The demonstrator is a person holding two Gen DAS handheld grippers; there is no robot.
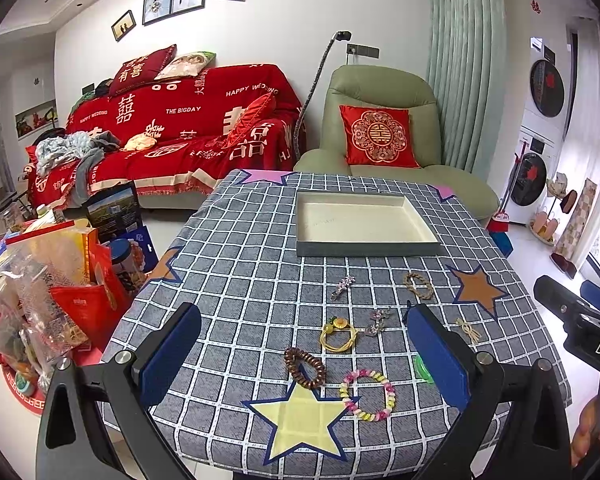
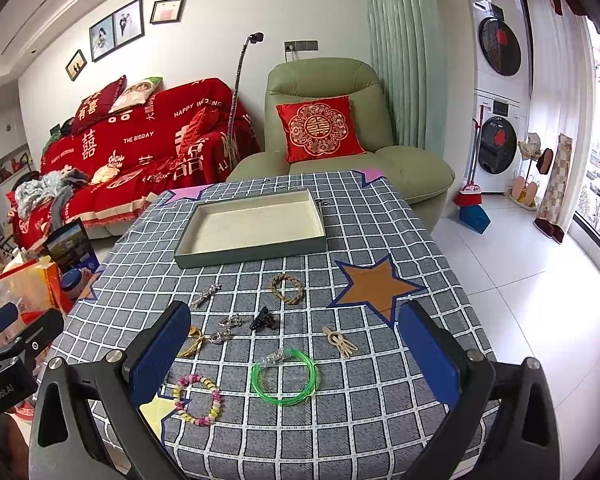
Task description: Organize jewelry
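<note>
Both hand-held grippers hover over the near edge of the counter, which is covered in a grey checked cloth. The left hand-held gripper and right hand-held gripper stand wide apart, holding nothing. An empty shallow grey tray with a cream lining sits at the far side. Nearer lie the jewelry pieces: a green plastic bangle, a pastel bead bracelet, a brown coiled hair tie, a braided tan bracelet and a small black claw clip.
</note>
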